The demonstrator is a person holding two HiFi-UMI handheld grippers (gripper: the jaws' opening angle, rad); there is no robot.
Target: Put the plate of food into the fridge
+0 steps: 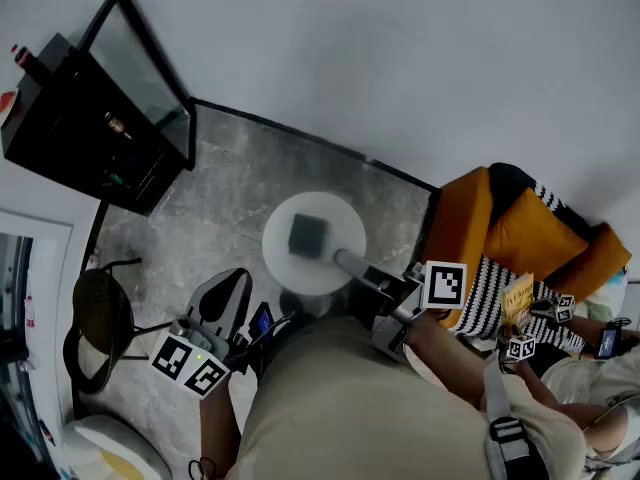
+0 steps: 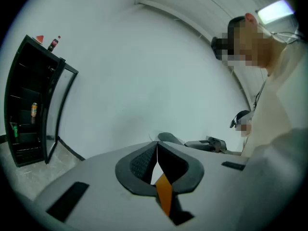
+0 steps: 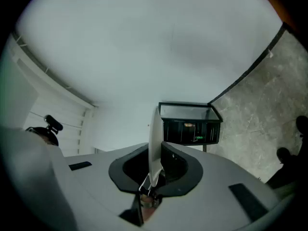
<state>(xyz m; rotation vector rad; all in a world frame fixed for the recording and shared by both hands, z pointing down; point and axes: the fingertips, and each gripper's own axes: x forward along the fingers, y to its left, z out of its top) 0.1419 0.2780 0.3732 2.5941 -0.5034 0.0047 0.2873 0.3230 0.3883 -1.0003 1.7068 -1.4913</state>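
Gripping the plate (image 3: 154, 126), right tongs (image 3: 156, 154) face the fridge (image 3: 190, 125); only head view shows food (image 1: 307, 235) (left tongs (image 2: 157, 147) clenched, empty).

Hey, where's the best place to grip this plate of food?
By its thin rim on the near side, jaws coming in level: the plate lies flat with the food at its middle. The right gripper holds it so.

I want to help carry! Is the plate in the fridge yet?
Not yet. Done: the fridge stands open, and the right gripper is shut on the plate. In hand: the plate is held out over the floor, apart from the fridge. Left: carry it over and set it inside.
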